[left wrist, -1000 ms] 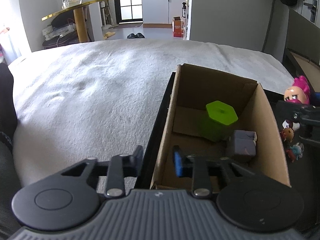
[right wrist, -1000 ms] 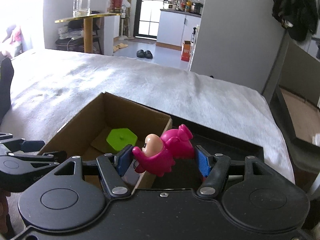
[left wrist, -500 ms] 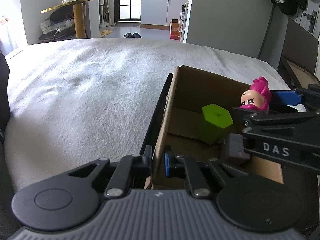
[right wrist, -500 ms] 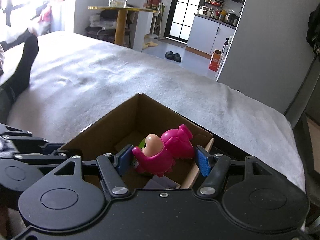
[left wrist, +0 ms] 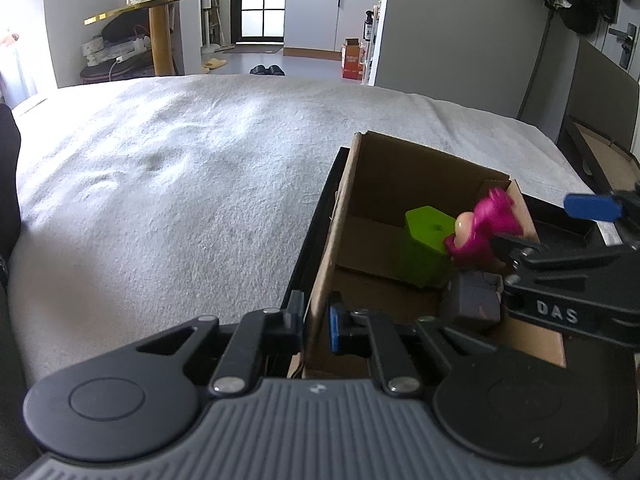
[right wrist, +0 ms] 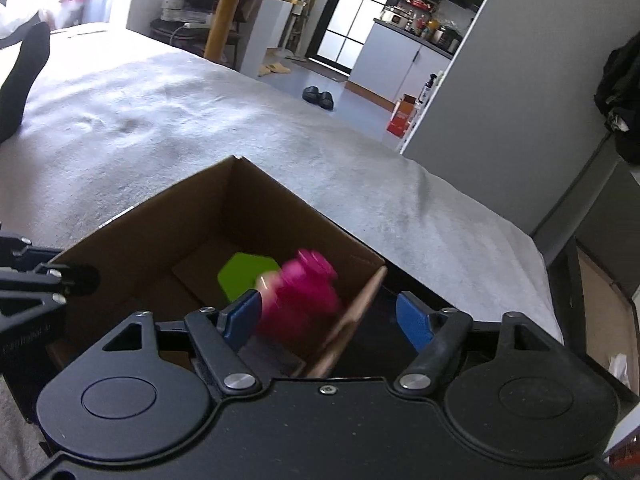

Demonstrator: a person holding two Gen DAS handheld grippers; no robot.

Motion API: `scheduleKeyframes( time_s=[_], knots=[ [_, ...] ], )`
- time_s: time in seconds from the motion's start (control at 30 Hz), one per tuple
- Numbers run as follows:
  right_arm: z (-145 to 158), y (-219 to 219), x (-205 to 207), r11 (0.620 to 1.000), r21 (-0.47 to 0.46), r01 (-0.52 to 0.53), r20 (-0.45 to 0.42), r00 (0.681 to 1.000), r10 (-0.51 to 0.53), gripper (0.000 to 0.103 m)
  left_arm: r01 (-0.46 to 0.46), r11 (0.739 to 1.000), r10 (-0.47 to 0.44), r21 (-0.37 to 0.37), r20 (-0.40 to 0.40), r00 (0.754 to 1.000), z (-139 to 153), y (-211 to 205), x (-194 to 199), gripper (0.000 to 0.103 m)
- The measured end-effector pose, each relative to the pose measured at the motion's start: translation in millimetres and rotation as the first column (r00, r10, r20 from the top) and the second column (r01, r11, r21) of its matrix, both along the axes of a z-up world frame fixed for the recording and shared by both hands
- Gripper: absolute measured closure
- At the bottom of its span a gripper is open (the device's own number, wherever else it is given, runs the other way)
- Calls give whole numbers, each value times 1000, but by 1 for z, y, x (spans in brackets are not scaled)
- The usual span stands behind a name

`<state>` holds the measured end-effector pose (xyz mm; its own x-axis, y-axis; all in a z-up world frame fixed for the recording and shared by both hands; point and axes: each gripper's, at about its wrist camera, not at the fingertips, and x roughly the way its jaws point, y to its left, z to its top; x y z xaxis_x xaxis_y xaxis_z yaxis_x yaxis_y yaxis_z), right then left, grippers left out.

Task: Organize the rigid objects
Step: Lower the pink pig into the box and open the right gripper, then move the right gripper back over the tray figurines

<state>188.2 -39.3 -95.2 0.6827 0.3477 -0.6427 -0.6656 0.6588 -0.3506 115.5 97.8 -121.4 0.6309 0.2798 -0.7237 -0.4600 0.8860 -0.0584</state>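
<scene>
The left gripper [left wrist: 314, 322] fills the lower frame: a ribbed grey housing, two black round discs, silver screws and black linkage arms ending in blue pads. The right gripper [right wrist: 328, 322] is all black, with blue pads [right wrist: 414, 322]; white letters "DAS" mark its side at right.

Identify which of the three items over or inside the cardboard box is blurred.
The pink doll, smeared between the right gripper's just-opened jaws; the green hexagonal block and grey block look sharp.
</scene>
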Motion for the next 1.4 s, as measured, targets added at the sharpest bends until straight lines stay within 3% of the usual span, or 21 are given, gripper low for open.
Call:
scheduleKeyframes(
  time_s=[0.63,0.8,0.87,1.03,1.17,1.4],
  knots=[
    [15,-50,-10,995,75,68,-61,996,-64,29,5,998,-3,69,-28,1000,0,-9,4,91],
    [13,-68,-7,987,101,122,-112,987,-111,28,12,997,-6,71,-71,997,-1,-10,8,88],
    [13,-76,-5,982,120,147,-137,982,-130,27,13,998,-7,65,-90,996,-2,-9,9,84],
    [9,-97,0,964,154,216,-193,964,-186,24,13,997,-6,79,-96,995,2,-12,7,60],
    [6,-110,3,954,164,252,-225,951,-212,23,20,996,-11,87,-97,995,7,-17,7,50],
    [1,-131,10,924,203,323,-287,922,-259,11,45,995,-35,94,-111,993,15,-30,11,37]
  ],
)
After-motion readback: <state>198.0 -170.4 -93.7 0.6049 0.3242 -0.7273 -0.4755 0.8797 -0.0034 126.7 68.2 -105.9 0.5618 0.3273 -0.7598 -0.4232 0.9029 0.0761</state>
